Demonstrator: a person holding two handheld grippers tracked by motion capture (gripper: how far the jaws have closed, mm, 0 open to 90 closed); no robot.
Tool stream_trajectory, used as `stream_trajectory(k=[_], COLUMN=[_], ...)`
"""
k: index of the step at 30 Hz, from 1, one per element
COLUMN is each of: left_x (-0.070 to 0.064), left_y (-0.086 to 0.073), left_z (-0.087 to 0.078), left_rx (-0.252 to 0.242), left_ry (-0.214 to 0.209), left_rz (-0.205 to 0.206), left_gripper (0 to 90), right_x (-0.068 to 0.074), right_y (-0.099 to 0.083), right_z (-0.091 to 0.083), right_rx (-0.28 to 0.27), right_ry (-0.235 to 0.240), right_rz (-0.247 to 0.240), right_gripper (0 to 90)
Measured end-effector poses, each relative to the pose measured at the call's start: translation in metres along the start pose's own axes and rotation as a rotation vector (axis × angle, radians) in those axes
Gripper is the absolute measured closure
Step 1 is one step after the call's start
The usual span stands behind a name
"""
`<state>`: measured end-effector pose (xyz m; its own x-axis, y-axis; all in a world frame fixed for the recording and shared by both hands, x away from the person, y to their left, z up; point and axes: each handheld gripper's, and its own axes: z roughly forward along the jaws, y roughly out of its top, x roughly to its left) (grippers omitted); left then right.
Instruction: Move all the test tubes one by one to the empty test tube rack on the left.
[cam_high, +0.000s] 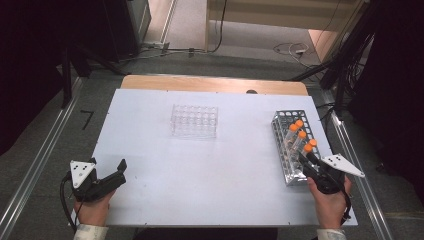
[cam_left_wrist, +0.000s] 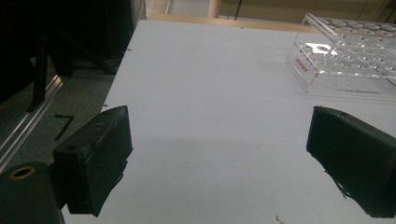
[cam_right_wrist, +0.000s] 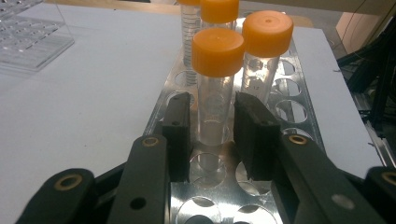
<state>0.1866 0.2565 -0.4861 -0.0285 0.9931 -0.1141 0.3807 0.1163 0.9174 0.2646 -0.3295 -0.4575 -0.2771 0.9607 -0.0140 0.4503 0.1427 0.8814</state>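
Here, right gripper (cam_right_wrist: 212, 135) at near end of metal rack (cam_right_wrist: 299, 116), right side of white desk (cam_high: 200, 170), fingers (cam_right_wrist: 177, 135) narrowed round nearest orange-capped tube (cam_right_wrist: 215, 93) standing upright in rack w/ three others; pads just beside tube wall, contact can't be told. Left gripper (cam_high: 112, 175) near front-left desk corner, fingers (cam_left_wrist: 100, 158) spread wide, holding nothing. Clear plastic rack (cam_high: 194, 121) mid-desk, well apart from both
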Motion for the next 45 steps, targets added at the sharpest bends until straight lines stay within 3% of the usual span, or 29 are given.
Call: stream_trajectory(k=[7, 16, 38, 45], left_x=[0.000, -0.001, -0.001, -0.002], left_y=[0.000, 0.000, 0.000, 0.000], left_z=[0.000, 0.000, 0.000, 0.000], left_rx=[-0.001, -0.002, -0.004, -0.001], left_ry=[-0.001, -0.002, -0.003, -0.007], left_rz=[0.000, -0.001, 0.002, 0.006], left_gripper=[6.9, 6.9, 7.0, 7.0], right_x=[0.000, 0.000, 0.004, 0.009], right_y=[0.000, 0.001, 0.023, 0.033], right_z=[0.004, 0.004, -0.027, -0.043], right_rx=[0.006, 0.001, -0.121, -0.164], right_ry=[-0.002, -0.001, -0.014, 0.005], right_rz=[0.000, 0.003, -0.005, -0.004], right_gripper=[70.9, 72.0, 72.3, 72.4])
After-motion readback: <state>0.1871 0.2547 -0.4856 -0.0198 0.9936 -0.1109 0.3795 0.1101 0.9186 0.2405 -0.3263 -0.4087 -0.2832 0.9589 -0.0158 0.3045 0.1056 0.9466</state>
